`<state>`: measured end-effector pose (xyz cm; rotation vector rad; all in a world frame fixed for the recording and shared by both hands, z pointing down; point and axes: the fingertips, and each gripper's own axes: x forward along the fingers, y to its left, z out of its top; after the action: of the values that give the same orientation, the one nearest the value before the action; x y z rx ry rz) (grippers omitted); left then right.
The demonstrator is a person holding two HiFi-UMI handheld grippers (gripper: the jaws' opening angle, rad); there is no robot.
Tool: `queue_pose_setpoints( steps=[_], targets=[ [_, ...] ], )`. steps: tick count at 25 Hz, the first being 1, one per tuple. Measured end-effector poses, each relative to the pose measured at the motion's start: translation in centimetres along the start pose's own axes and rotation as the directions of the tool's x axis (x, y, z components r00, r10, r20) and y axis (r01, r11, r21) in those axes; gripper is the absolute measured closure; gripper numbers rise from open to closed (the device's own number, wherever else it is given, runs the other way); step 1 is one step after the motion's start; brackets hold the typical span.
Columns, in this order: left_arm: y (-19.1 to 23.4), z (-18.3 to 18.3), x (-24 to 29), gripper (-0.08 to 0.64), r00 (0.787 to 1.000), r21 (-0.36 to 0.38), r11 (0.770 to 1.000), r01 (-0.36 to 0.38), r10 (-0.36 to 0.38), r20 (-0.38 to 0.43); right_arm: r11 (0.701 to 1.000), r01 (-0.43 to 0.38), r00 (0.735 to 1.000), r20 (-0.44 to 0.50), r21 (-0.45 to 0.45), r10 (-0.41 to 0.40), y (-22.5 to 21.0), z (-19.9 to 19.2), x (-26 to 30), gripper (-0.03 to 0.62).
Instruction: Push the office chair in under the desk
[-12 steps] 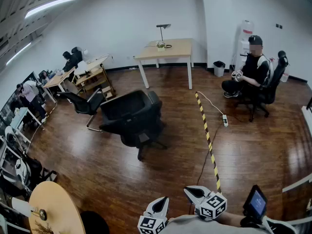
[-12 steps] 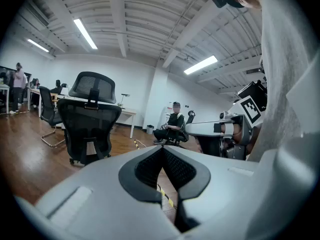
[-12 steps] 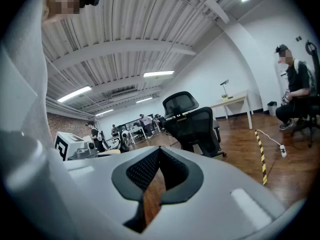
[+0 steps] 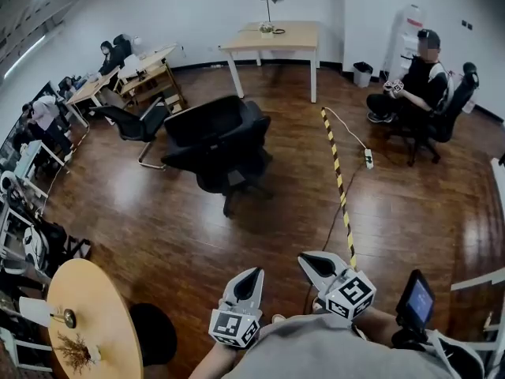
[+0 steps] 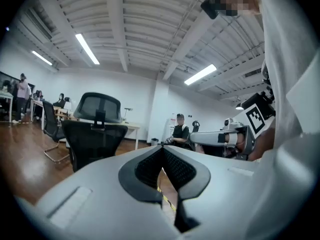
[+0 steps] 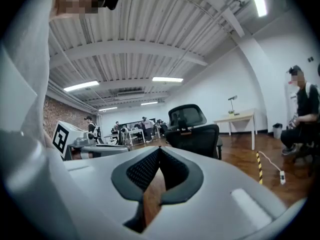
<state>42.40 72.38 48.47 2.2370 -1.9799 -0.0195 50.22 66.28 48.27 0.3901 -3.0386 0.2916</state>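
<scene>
A black office chair [image 4: 221, 144] stands on the wood floor in mid-room, its back toward me, well short of the light wooden desk [image 4: 276, 39] at the far wall. The chair [image 5: 92, 136] also shows ahead in the left gripper view, and the same chair [image 6: 196, 134] in the right gripper view. Both grippers are held close to my body at the bottom of the head view, far from the chair. My left gripper [image 4: 251, 275] is shut and empty. My right gripper [image 4: 309, 261] is shut and empty too.
A yellow-black striped tape [image 4: 338, 184] and a cable with a power strip [image 4: 368, 158] run along the floor right of the chair. A person sits on a chair [image 4: 422, 89] at the right. More desks [image 4: 130, 73] and people fill the left side. A round table [image 4: 91, 326] is near left.
The view has shifted: chair and desk sit slightly higher and nearer in frame, and both grippers have risen a little in the head view. The chair itself has not moved.
</scene>
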Motion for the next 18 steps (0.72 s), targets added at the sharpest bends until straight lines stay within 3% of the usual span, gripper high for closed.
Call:
queue_pose_setpoints(
  steps=[3,6,12,18],
  targets=[
    [1.9,5.2,-0.6,0.554,0.994,0.047,0.999,-0.028,0.023,0.106,0.997,0.013,0.997,0.080,-0.082,-0.006,1.0,4.1,1.2,0.588],
    [3.1,7.6,-1.3,0.554,0.988,0.060,0.998,-0.024,0.014,0.152,0.993,0.021,0.993,0.114,-0.113,-0.008,2.2,5.6,2.3,0.587],
    [5.0,6.7,-2.3,0.554,0.990,0.034,0.999,0.003,-0.007,0.140,0.996,0.036,0.997,0.074,-0.082,-0.030,3.6,3.9,4.0,0.588],
    [8.0,6.2,-0.5,0.554,0.993,0.023,1.000,0.004,-0.007,0.121,0.996,0.041,0.997,0.068,-0.075,-0.036,1.7,4.0,7.2,0.588]
  ],
)
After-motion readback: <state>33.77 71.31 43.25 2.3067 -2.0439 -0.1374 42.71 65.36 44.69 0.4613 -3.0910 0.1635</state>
